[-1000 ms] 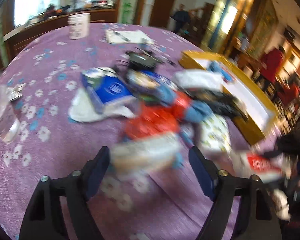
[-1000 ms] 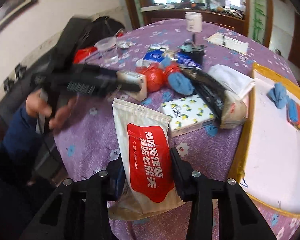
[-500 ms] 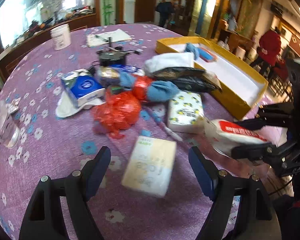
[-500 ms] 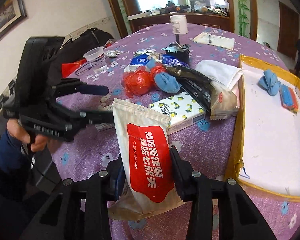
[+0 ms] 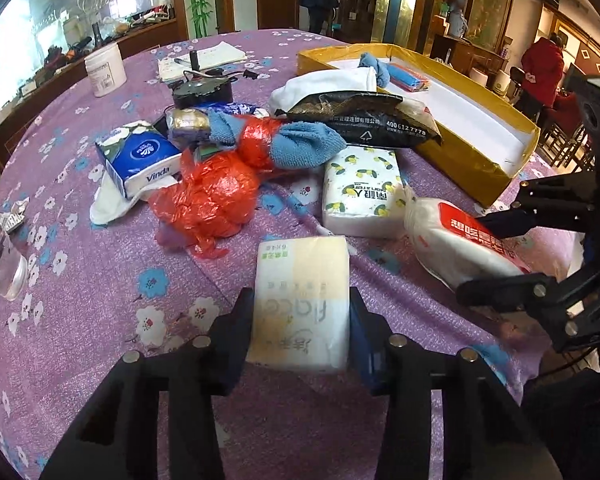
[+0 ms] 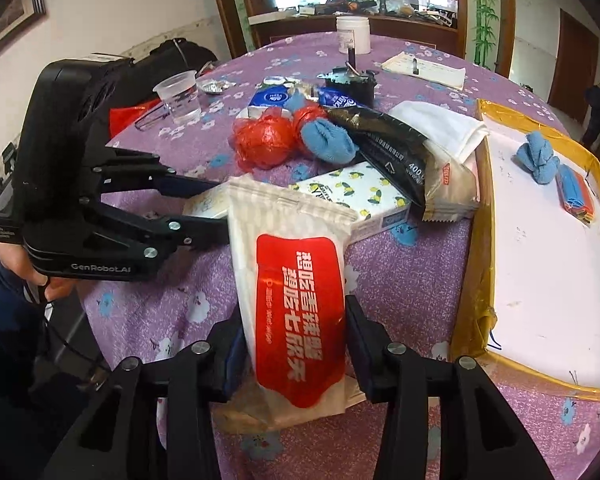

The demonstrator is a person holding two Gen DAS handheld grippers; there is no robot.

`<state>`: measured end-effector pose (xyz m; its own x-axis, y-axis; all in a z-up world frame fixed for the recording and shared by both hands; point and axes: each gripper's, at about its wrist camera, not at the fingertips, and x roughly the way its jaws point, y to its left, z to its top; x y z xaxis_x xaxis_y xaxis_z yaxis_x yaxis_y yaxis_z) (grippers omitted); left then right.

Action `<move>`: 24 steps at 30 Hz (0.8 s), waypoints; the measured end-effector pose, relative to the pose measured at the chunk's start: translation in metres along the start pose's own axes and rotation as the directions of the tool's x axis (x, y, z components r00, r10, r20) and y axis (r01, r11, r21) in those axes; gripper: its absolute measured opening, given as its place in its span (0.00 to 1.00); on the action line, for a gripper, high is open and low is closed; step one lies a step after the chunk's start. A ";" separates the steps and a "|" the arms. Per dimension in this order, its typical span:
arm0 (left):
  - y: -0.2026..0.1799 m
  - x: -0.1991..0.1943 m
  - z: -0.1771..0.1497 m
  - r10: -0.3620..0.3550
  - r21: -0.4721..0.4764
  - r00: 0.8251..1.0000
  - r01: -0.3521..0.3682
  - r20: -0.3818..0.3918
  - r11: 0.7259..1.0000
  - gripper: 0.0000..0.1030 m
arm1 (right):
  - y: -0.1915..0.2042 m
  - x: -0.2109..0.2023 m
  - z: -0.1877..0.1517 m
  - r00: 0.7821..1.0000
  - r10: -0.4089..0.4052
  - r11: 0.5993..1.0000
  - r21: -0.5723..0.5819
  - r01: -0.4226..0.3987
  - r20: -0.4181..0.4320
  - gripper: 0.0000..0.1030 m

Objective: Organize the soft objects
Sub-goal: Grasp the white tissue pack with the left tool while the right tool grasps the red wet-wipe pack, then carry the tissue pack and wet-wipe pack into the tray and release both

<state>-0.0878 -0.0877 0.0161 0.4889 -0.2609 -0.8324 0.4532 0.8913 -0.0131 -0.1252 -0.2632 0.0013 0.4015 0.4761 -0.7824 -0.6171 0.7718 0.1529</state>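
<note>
A: How far along?
B: Barely. Left gripper (image 5: 300, 320) fingers are closing on the cream tissue pack (image 5: 302, 300) on the table (image 5: 80, 300); the pile (image 5: 228, 184) waits.
A: Right?
B: Right gripper (image 6: 294, 344) fingers are easing open around the red wet-wipe pack (image 6: 296, 300); only blue cloths (image 6: 538, 158) lie in the yellow box (image 6: 470, 292).

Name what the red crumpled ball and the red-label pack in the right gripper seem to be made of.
Red ball: thin glossy plastic film, probably a bag, judging by its sharp crinkles and shine. Red-label pack: smooth plastic wrapper, with a crimped seal along its top edge.
</note>
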 end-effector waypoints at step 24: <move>-0.001 -0.031 0.001 -0.006 -0.149 0.984 0.033 0.178 0.988 0.39 | -0.013 -0.045 -0.015 0.959 0.051 0.985 0.147 -0.095 0.280 0.38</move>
<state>-0.1026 -0.0809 0.0429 0.6110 -0.3276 -0.7207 0.3526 0.9277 -0.1227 -0.1454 -0.3005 0.0254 0.5432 0.6135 -0.5731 -0.5464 0.7766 0.3135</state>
